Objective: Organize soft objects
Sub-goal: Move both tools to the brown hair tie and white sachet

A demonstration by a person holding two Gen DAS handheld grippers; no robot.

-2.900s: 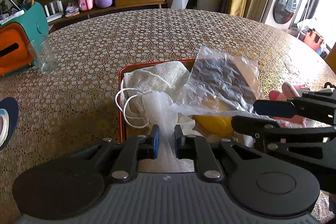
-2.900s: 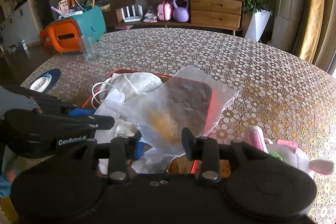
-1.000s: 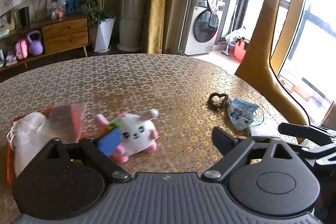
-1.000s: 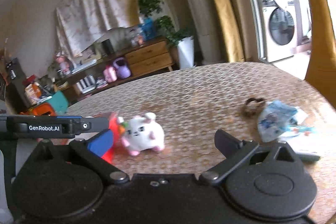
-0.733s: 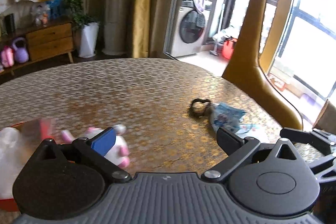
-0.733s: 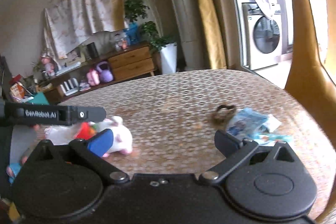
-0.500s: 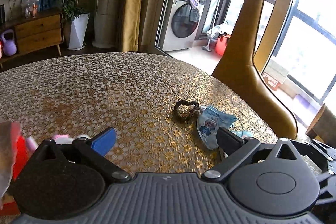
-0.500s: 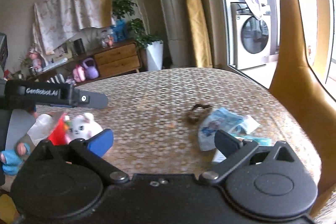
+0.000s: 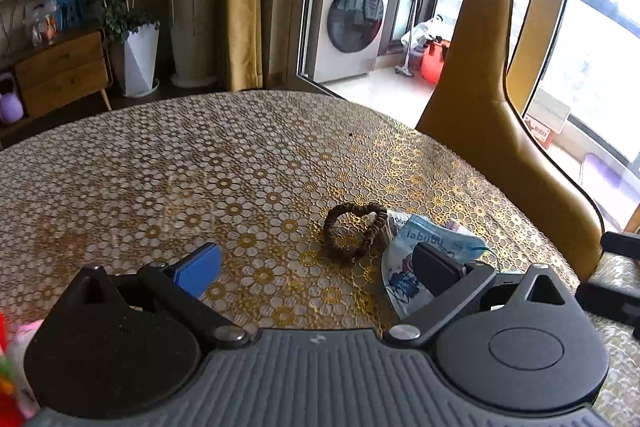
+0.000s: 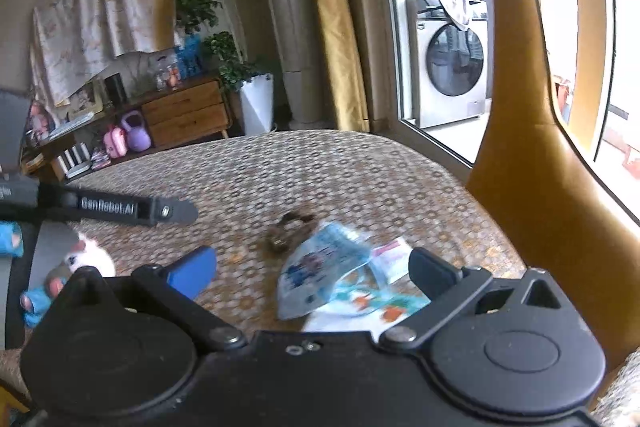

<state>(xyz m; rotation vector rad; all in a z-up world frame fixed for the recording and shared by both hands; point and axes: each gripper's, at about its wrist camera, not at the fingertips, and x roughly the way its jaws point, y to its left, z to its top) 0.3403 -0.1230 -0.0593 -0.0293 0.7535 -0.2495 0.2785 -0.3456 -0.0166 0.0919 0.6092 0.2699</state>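
A dark brown scrunchie (image 9: 351,234) lies on the patterned table, and beside it on the right is a blue printed face-mask pack (image 9: 404,269). My left gripper (image 9: 318,269) hovers open just short of both, empty. In the right wrist view the scrunchie (image 10: 290,227) and the blue pack (image 10: 320,273) sit ahead of my right gripper (image 10: 312,273), which is open and holds nothing. A white plush bunny (image 10: 90,259) lies at the left, partly behind the left gripper's arm. A sliver of it shows at the left wrist view's lower left edge.
A tan giraffe-shaped figure (image 9: 500,131) rises at the table's right edge. The lace-patterned tablecloth (image 9: 180,167) stretches bare to the far rim. More printed packets (image 10: 390,255) lie under the blue pack. A washing machine and a wooden sideboard stand beyond the table.
Both grippers let go of the bags at the red tray and opened wide. They swung right across the table, past the bunny, and now face the scrunchie and mask pack.
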